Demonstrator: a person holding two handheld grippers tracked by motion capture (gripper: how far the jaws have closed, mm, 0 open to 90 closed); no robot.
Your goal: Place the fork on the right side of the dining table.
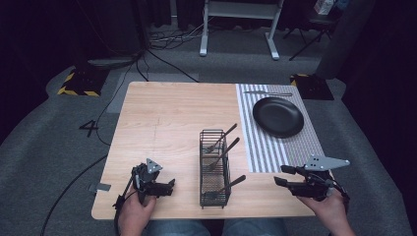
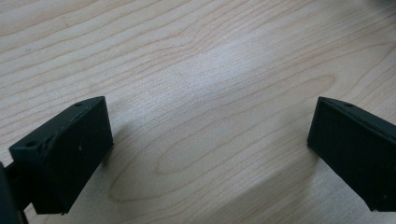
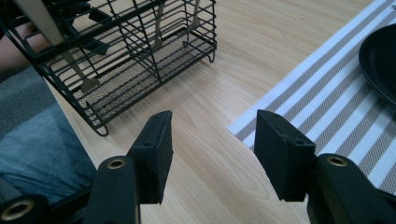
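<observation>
High view plate (image 1: 278,116), right gripper view basket (image 3: 116,60) mesh, open right gripper (image 3: 210,149)

My high camera sits above the near edge of the desk (image 1: 172,113), looking forward and down. The left tool (image 1: 169,186) carries a camera riding very close over bare wood, aimed steeply down, I think, between its two pads. The right tool (image 3: 212,149) carries one looking out past its pads, with the wire basket (image 3: 130,60) ahead to its left and the striped mat (image 3: 327,102) ahead to its right; both also appear from above.
</observation>
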